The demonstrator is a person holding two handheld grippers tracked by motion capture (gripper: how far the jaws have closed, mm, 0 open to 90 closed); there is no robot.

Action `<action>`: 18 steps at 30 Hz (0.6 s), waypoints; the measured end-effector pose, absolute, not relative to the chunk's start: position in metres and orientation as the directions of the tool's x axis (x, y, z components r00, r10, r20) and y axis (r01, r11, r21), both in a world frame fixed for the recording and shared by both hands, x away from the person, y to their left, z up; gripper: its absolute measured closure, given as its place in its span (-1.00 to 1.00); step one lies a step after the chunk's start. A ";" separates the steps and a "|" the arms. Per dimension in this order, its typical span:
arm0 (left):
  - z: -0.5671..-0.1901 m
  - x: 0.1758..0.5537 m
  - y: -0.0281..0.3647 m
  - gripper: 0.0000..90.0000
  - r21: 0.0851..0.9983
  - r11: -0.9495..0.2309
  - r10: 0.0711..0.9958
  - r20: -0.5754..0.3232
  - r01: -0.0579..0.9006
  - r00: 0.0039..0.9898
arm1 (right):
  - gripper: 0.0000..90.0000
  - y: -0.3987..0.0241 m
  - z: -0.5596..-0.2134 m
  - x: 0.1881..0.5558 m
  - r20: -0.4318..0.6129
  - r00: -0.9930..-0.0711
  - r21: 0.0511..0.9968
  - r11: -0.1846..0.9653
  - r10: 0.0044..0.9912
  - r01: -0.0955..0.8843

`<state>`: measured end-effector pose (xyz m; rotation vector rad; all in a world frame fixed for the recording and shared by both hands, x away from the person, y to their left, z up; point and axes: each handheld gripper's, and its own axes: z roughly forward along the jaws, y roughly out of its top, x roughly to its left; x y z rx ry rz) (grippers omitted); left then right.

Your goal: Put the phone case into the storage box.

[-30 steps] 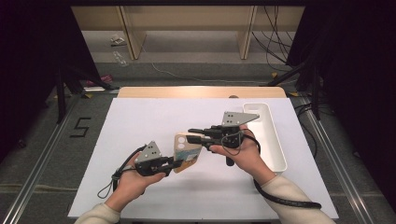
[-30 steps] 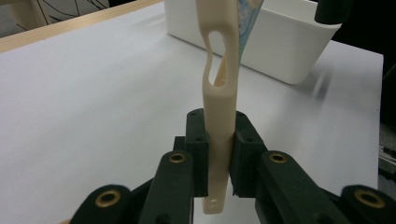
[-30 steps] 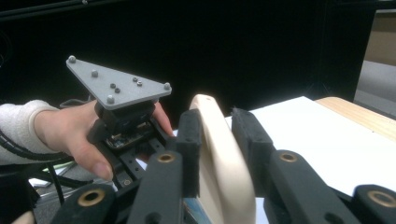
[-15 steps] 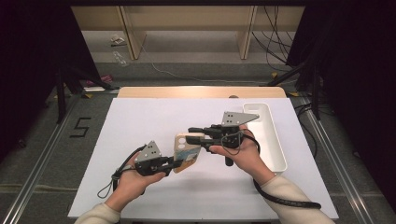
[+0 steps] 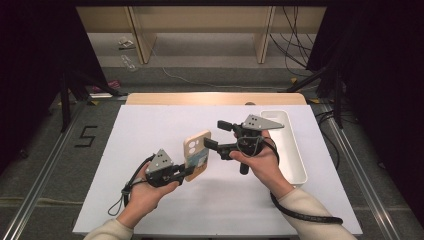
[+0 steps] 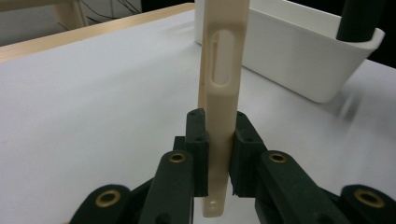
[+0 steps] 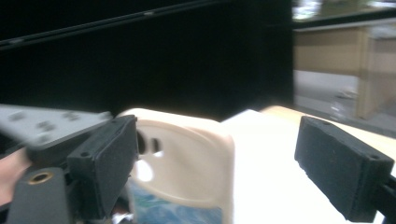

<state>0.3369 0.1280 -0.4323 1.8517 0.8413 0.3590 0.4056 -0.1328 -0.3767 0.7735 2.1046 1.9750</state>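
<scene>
A beige phone case (image 5: 196, 149) with a blue-patterned inside stands upright above the white table (image 5: 150, 125). My left gripper (image 5: 190, 171) is shut on its lower edge; in the left gripper view both pads (image 6: 196, 140) press the case's narrow side (image 6: 223, 84). My right gripper (image 5: 214, 134) sits just right of the case's top with its jaws spread wide, having just been opening. In the right gripper view the case (image 7: 187, 154) lies between the pads (image 7: 343, 168) without touching them.
A long white bin (image 5: 299, 165) lies along the table's right side, behind the right hand, and appears close by as the bin (image 6: 299, 60) in the left gripper view. A wooden strip (image 5: 215, 98) edges the table's far side. Cables trail from both grippers.
The right gripper's jaws have spread apart and let go of the case's top. The left gripper still holds the case in the same place.
</scene>
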 end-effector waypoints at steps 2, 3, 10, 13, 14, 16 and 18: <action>-0.432 0.337 0.124 0.76 0.894 -0.219 0.716 -0.124 0.390 0.687 | -0.81 -0.131 -0.379 0.405 0.240 -0.842 0.962 0.000 0.483 0.274; -0.432 0.337 0.122 0.76 0.895 -0.221 0.728 -0.113 0.388 0.677 | -0.89 -0.129 -0.380 0.404 0.236 -0.843 0.962 0.009 0.483 0.274; -0.432 0.339 0.111 0.76 0.894 -0.226 0.764 -0.084 0.387 0.640 | -1.00 -0.116 -0.380 0.395 0.175 -0.845 0.969 0.063 0.505 0.238; -0.432 0.339 0.106 0.76 0.894 -0.232 0.763 -0.077 0.383 0.641 | -1.00 -0.114 -0.382 0.394 0.167 -0.833 0.968 0.075 0.528 0.241; -0.431 0.339 0.104 0.76 0.893 -0.234 0.762 -0.076 0.383 0.643 | -1.00 -0.113 -0.383 0.394 0.164 -0.827 0.967 0.076 0.538 0.242; -0.432 0.339 0.100 0.76 0.893 -0.234 0.762 -0.077 0.385 0.643 | -1.00 -0.113 -0.384 0.394 0.167 -0.818 0.967 0.072 0.551 0.246; -0.432 0.340 0.097 0.76 0.892 -0.237 0.760 -0.076 0.384 0.645 | -1.00 -0.112 -0.385 0.394 0.165 -0.810 0.966 0.072 0.563 0.247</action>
